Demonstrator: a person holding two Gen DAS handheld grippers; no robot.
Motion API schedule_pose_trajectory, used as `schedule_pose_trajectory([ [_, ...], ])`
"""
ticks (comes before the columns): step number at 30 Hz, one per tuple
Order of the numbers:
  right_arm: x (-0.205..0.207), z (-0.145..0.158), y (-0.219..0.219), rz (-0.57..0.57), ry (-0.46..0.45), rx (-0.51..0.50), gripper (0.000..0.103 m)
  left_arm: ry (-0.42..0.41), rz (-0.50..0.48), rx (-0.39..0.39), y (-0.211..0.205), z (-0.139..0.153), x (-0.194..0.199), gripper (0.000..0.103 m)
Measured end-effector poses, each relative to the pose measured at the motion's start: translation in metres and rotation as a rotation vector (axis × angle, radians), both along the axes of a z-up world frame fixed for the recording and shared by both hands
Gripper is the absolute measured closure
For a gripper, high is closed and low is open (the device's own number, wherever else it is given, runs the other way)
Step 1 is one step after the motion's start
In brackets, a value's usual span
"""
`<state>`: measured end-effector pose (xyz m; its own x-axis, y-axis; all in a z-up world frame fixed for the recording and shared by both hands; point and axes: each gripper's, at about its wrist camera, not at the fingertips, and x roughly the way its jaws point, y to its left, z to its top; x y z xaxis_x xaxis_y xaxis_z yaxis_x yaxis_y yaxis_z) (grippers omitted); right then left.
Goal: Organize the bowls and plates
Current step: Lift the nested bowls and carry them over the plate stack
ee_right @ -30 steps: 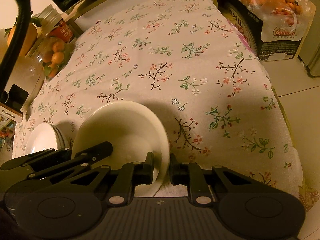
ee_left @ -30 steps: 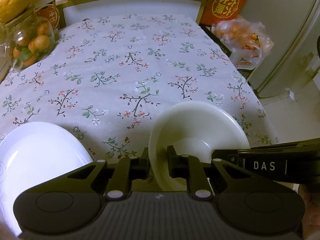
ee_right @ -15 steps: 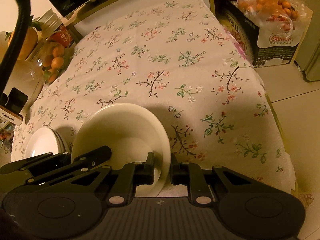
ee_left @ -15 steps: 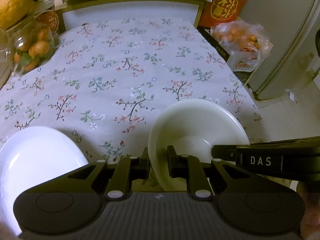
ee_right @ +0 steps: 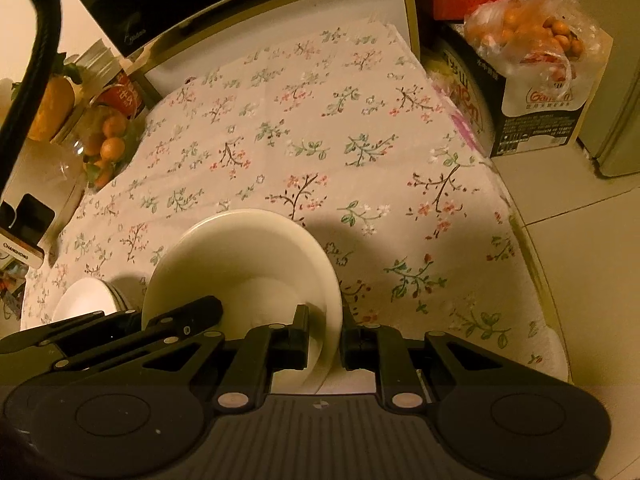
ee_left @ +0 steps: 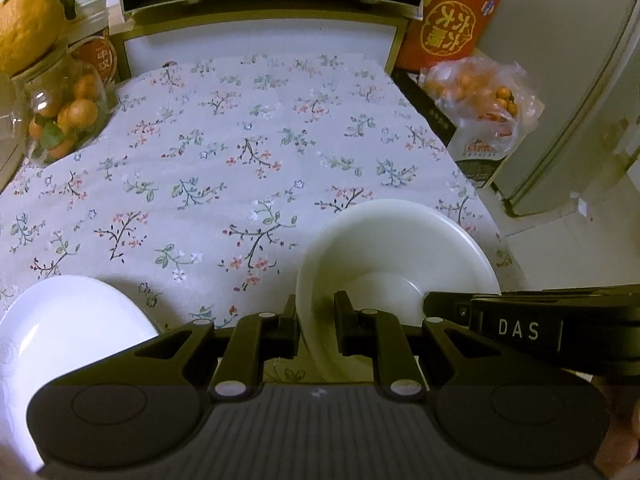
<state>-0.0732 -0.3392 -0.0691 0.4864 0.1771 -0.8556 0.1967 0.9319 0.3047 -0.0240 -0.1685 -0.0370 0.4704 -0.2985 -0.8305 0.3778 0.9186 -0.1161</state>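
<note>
While nearly closed, left tool (ee_left: pixel 316 320) and right tool (ee_right: pixel 325 330) pinch bowl (ee_left: pixel 396 248) rim.

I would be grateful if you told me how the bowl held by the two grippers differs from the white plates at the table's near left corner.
The bowl is deep with steep walls; the plates are shallow. The bowl looks cream, the plates a brighter white. The bowl is clamped at its rim by the left gripper and the right gripper; the plates rest ungripped on the tablecloth. The bowl is single; the right wrist view shows the plates stacked. Both are plain and empty.
</note>
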Motion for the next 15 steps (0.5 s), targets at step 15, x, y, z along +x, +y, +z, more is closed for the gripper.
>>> schedule_pose_trajectory([
  [15,0.011,0.026,0.014,0.030,-0.055,-0.033,0.089,-0.035,0.052,-0.032,0.018,0.022,0.003,0.088],
])
